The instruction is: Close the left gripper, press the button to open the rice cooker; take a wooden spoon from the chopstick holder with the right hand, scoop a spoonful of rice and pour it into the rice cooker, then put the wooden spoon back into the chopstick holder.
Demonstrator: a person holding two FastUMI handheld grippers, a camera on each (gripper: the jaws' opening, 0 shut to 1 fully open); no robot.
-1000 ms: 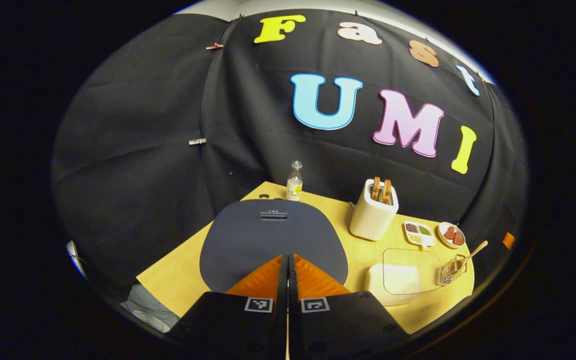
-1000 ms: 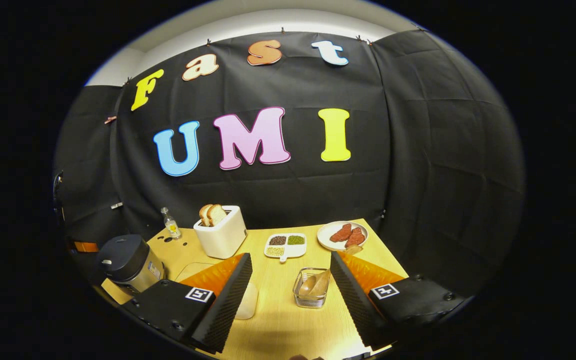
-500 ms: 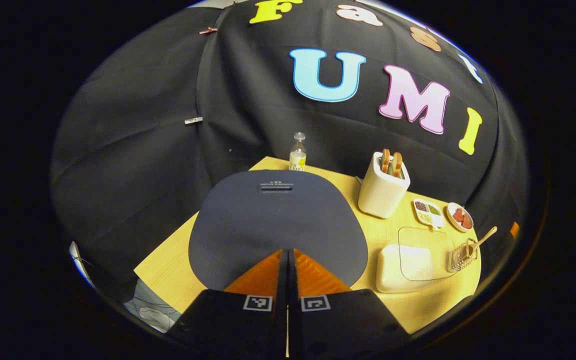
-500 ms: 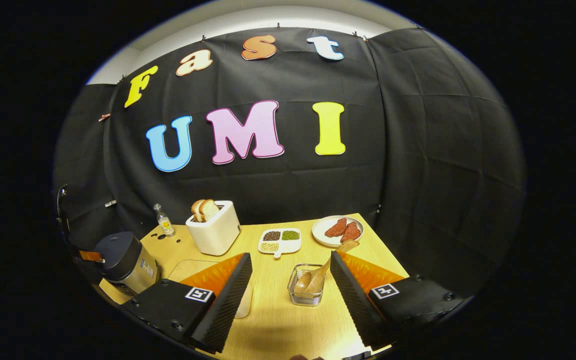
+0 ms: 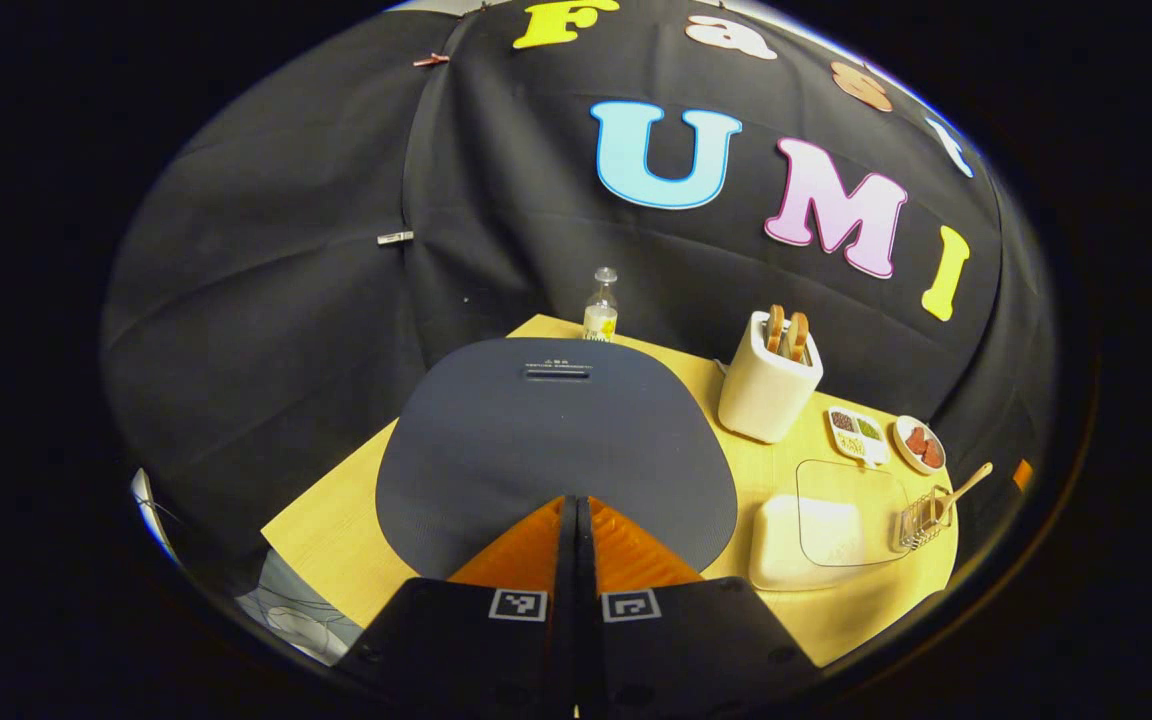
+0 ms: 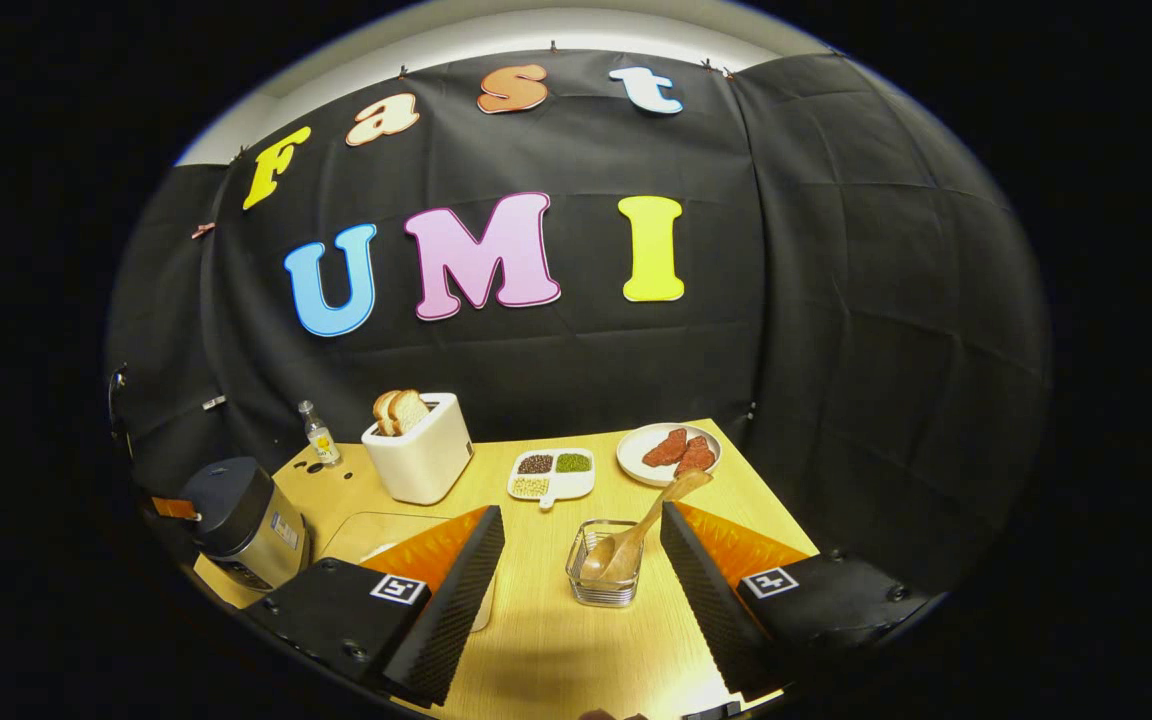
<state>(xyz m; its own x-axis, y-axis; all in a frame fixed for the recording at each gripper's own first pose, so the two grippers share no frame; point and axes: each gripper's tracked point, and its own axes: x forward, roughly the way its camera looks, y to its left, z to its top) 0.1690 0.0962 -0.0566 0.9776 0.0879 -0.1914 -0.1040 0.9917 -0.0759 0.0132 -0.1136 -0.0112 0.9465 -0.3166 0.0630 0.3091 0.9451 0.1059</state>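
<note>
In the left gripper view, the left gripper point(image 5: 576, 520) is seen clenched, its two fingers pressed flat together with nothing between them, at the bottom centre of the frame. Just above its tips the dark lid of the rice cooker point(image 5: 556, 450) spreads across the middle of the picture, and the lid is judged to be down. The button itself cannot be made out beneath the fingers; in the right gripper view a small pale catch can be glimpsed on the cooker's point(image 6: 236, 520) top at the lower left of the frame.

The step in hand is judged to be the press on the button. It is best done with the closed tips kept together as one blunt point, brought straight down on the catch at the near edge of the lid, and lifted clear at once so that the lid is not blocked as it springs up.

The right gripper point(image 6: 581, 560) is held released, its fingers wide apart at the bottom of its frame, empty. Between them, a little farther off, the chopstick holder point(image 6: 604, 585) stands on the table point(image 6: 536, 650) with the wooden spoon point(image 6: 651, 515) leaning out towards the upper right. The rice container point(image 5: 801, 530) is seen at the lower right of the left gripper view, just left of the holder.
</note>
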